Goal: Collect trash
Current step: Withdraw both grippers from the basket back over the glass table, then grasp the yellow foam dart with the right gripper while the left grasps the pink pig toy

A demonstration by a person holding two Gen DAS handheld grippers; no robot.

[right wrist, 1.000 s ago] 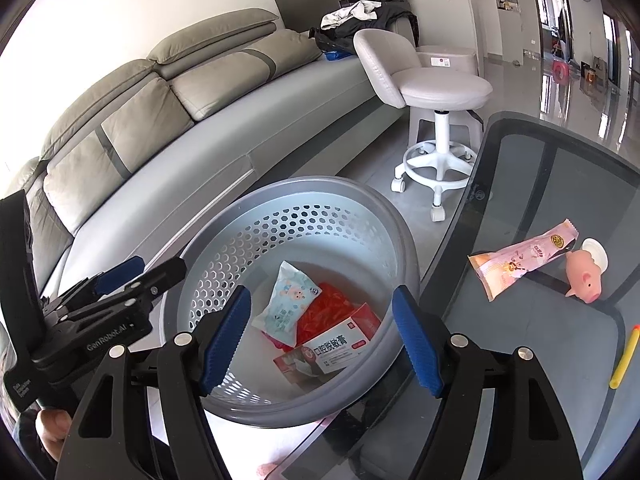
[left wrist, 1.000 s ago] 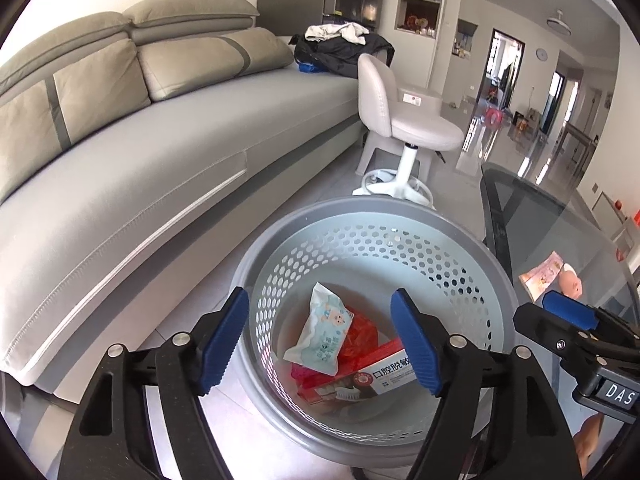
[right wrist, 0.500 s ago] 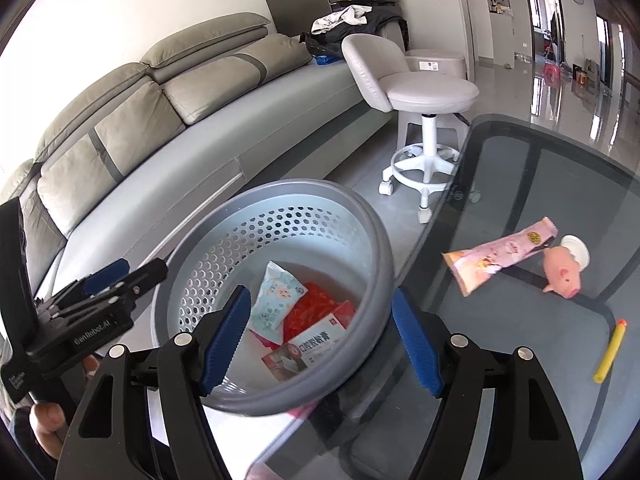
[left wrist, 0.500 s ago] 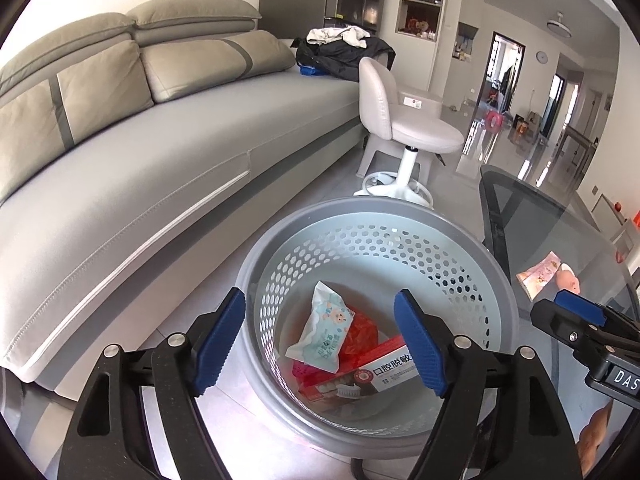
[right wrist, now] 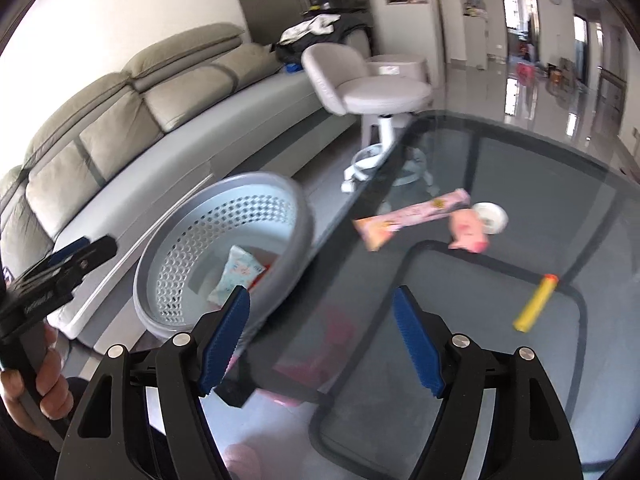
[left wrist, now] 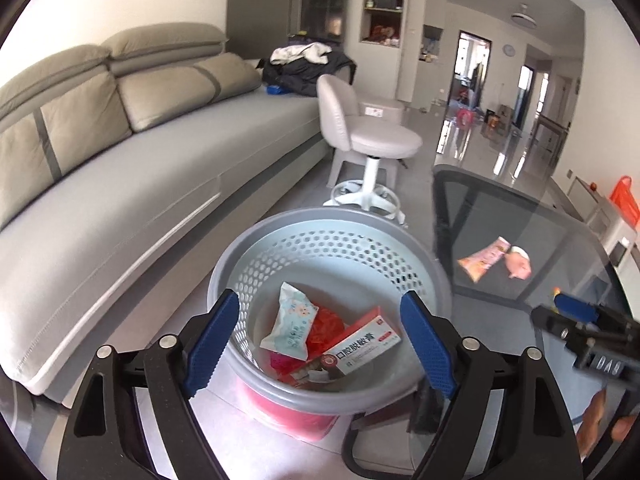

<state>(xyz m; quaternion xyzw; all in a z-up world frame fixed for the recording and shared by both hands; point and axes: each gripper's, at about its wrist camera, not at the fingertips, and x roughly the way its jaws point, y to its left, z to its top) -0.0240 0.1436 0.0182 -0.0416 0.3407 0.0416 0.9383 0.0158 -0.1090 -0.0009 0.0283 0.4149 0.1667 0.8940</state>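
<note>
A grey perforated basket (left wrist: pixel 256 240) (right wrist: pixel 296 200) stands on a red stool beside the glass table. In it lie a wipes packet (left wrist: pixel 290 322) (right wrist: pixel 238 270), a red wrapper (left wrist: pixel 328 322) and a toothpaste box (left wrist: pixel 360 346). My left gripper (left wrist: pixel 320 340) hovers above the basket, its jaws opening with nothing between them. My right gripper (right wrist: pixel 322 336) stands open and empty over the glass table (right wrist: pixel 500 380). On the table lie a pink snack wrapper (right wrist: pixel 412 216) (left wrist: pixel 482 258), a pink pig toy (right wrist: pixel 468 232) (left wrist: pixel 518 266) and a yellow foam dart (right wrist: pixel 536 302).
A grey sofa (left wrist: pixel 120 184) runs along the left wall with clothes piled at its far end. A white swivel stool (left wrist: pixel 372 148) stands on the floor beyond the basket. The table's near left edge lies close to the basket rim.
Both grippers have pulled back and risen from the basket. The right gripper has swung right, from over the basket to over the glass table. The left jaws stand wider.
</note>
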